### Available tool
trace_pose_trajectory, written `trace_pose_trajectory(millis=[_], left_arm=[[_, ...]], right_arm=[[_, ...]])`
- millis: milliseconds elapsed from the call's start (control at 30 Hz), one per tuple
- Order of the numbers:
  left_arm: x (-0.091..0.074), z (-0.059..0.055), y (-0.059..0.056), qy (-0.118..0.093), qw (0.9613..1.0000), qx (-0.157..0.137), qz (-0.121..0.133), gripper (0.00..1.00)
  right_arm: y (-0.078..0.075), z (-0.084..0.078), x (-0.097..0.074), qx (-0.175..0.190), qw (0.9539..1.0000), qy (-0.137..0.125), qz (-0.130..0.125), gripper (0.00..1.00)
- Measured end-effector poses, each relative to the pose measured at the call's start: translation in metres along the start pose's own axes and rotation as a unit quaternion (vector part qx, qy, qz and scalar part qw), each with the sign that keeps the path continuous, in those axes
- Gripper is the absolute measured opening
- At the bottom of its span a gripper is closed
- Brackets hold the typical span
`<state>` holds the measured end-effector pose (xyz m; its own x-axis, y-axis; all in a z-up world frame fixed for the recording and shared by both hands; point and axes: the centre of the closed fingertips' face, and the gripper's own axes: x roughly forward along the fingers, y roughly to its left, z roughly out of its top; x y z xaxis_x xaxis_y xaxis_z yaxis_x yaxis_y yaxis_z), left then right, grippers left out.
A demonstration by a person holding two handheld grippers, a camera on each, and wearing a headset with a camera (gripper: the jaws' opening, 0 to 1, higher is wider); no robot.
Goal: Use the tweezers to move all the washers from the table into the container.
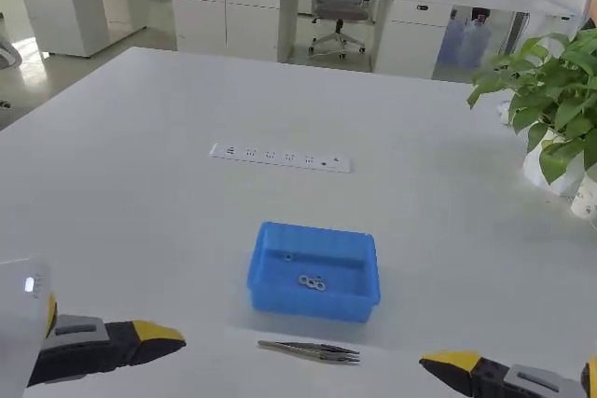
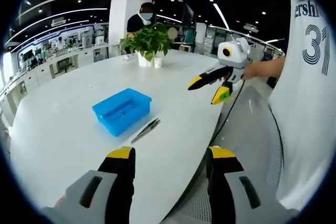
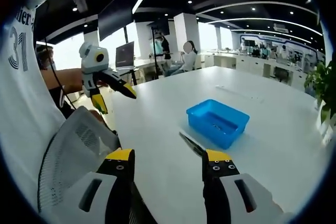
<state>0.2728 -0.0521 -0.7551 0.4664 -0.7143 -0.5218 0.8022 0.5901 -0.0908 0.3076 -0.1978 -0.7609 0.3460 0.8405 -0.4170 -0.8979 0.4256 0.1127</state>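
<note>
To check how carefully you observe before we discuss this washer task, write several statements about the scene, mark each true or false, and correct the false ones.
1. The tweezers lie on the table, on the near side of the blue container. True.
2. The left tool is gripping the tweezers. False: its jaws stand open with nothing between them, and the tweezers lie untouched on the table.
3. Some washers already lie inside the container. True.
4. The power strip sits inside the container. False: it lies on the table on the far side of the container, apart from it.
5. The right tool is open and empty. True.
</note>
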Motion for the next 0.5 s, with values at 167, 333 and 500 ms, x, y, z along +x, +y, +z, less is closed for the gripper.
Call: trace_pose_trajectory(millis=[167,333,500], left_arm=[[-0.001,-0.009,-0.002,0.015,0.9999,-0.007,0.001,0.59],[0.000,-0.010,-0.005,0.009,0.9999,-0.013,0.002,0.59],[0.001,-0.013,-0.006,0.012,0.9998,-0.013,0.006,0.59]], right_arm=[[-0.002,0.003,-0.002,-0.002,1.0000,-0.004,-0.007,0.53],[-0.001,0.004,-0.003,0.001,0.9999,-0.005,-0.010,0.53],[0.001,0.005,-0.002,0.001,1.0000,-0.003,-0.008,0.53]])
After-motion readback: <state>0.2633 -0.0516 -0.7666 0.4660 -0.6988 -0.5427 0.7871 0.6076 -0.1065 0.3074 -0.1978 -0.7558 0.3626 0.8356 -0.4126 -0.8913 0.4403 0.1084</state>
